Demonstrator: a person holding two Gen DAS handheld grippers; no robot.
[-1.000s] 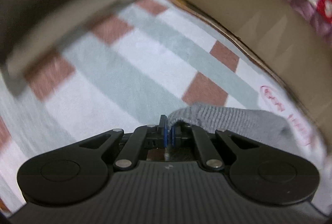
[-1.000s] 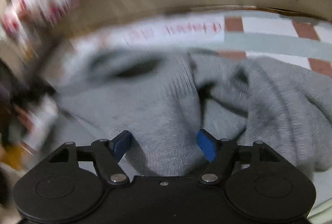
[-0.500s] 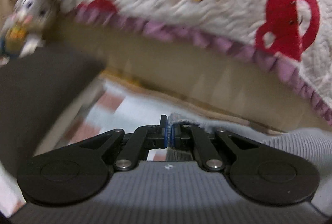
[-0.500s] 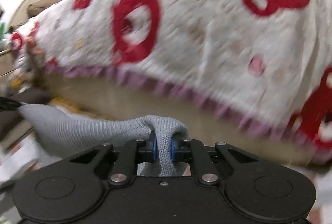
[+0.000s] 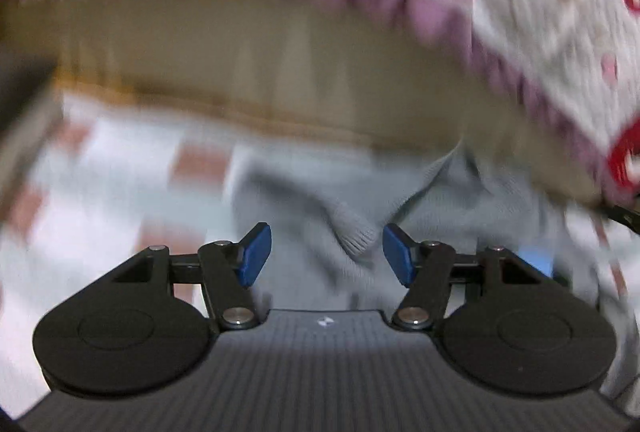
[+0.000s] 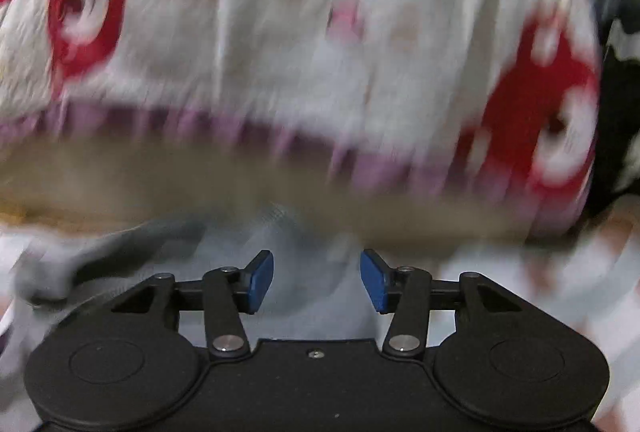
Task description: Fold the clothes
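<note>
A grey knitted garment [image 5: 400, 192] lies crumpled on the checked mat, close to the bed's side. Its ribbed cuff [image 5: 356, 236] hangs loose in front of my left gripper [image 5: 326, 254], whose jaws are opening with the blue pads clear of the knit. In the right wrist view the same grey garment [image 6: 312, 252] lies below my right gripper [image 6: 316, 282]. Its jaws are opening too, and nothing is pinched between the pads. Both views are blurred by motion.
A white quilt with red prints and a purple frill [image 6: 280, 52] hangs over a tan bed side [image 5: 280, 72] just beyond the garment. The mat [image 5: 100, 172] has white, pale green and brick-red checks. A dark object [image 5: 16, 88] stands at the left edge.
Both grippers, shut on the grey knit half a second ago, have let go and opened. The garment has dropped onto the mat by the bed. Both views have tilted back down.
</note>
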